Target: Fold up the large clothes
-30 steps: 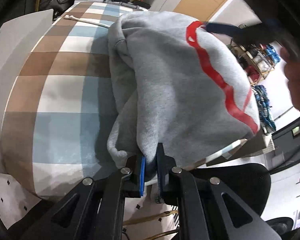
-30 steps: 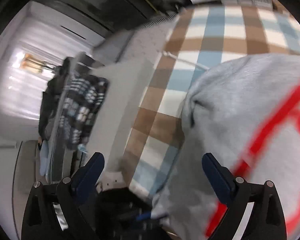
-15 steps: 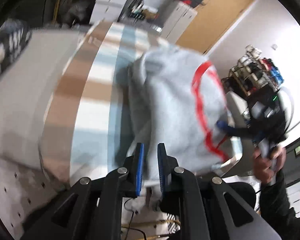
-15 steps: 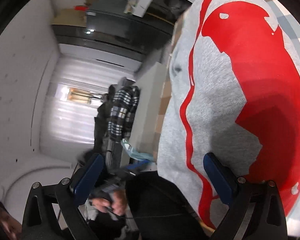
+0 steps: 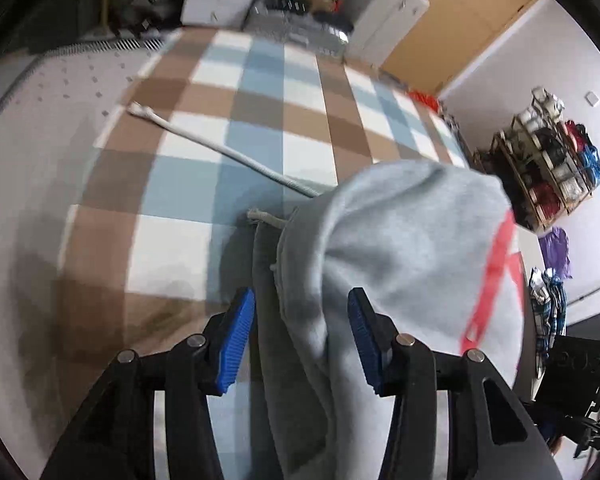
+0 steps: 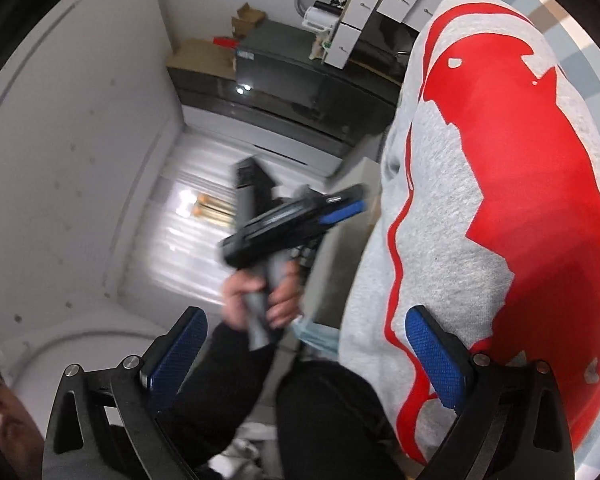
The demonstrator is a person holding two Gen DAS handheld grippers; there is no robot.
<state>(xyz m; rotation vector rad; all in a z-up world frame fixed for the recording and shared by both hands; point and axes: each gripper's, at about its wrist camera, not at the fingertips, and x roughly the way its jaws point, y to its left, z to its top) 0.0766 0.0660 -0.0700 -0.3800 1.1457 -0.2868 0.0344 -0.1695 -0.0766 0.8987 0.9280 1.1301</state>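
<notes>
left gripper [image 5: 302,336] agape astride grey hoodie [image 5: 404,248] on checked cloth [image 5: 260,128]; right gripper [image 6: 308,356] agape alongside

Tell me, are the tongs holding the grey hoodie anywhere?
No. Both the left tongs and right tongs are open; the grey fleece hoodie with red print lies on the checked cloth, unheld.

Both views were evenly, fairly brightly lit and curved hard toward black fisheye corners. A window [image 6: 192,216] glared white in the right view. The left gripper [image 6: 292,220] there smeared with motion blur; the left view's cloth [image 5: 260,128] edges were soft.
</notes>
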